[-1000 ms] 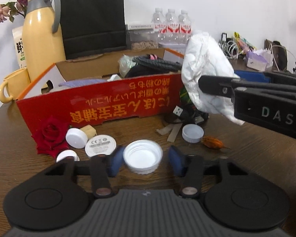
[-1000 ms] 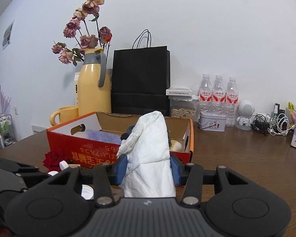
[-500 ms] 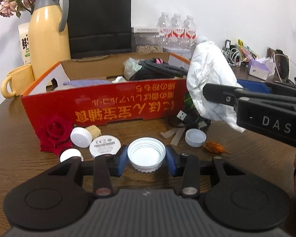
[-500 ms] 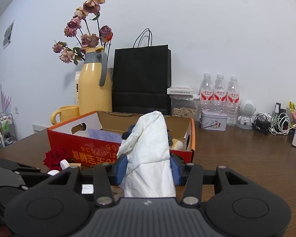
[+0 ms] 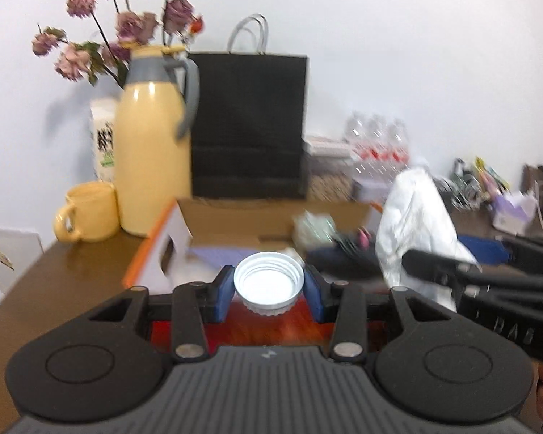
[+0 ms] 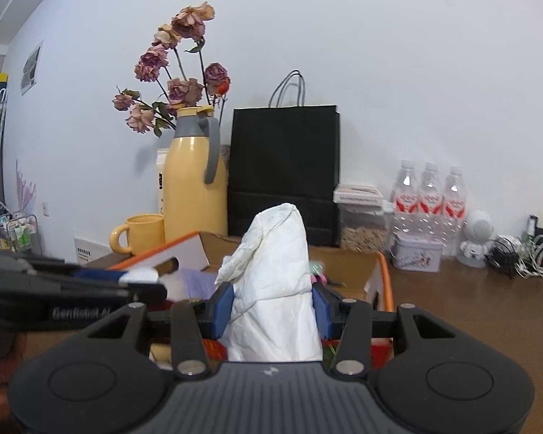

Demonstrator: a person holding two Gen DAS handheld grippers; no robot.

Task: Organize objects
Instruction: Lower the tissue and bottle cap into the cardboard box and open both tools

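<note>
Tabletop (image 6: 470, 289) of dark wood carries everything we see, and along its far edge by the wall stand a black paper bag (image 6: 284, 166), a yellow thermos jug (image 6: 192, 184) used as a vase for dried roses (image 6: 177, 83), a yellow mug (image 6: 141, 233) and three water bottles (image 6: 429, 195), all apparently parked there out of the working area.

Nearer our side of the table sits the open red cardboard box (image 5: 271, 217), its flaps folded out so that things can be dropped in from above; it already holds a purple cloth, dark cables and other clutter, so we judge it to be the collecting bin.

Our right gripper (image 6: 271, 309) pinches a crumpled white tissue (image 6: 275, 289), which stands up between the blue pads, raised in front of the box's near wall, probably to clear that wall on the way in.

Our left gripper (image 5: 269, 289) is clamped on a white bottle cap (image 5: 269, 280), held by its ribbed rim with the hollow side facing the camera, off the table and level with the box's near edge. The view is blurred, so finer detail inside the box is beyond us. We read both loads as bound for the box.
</note>
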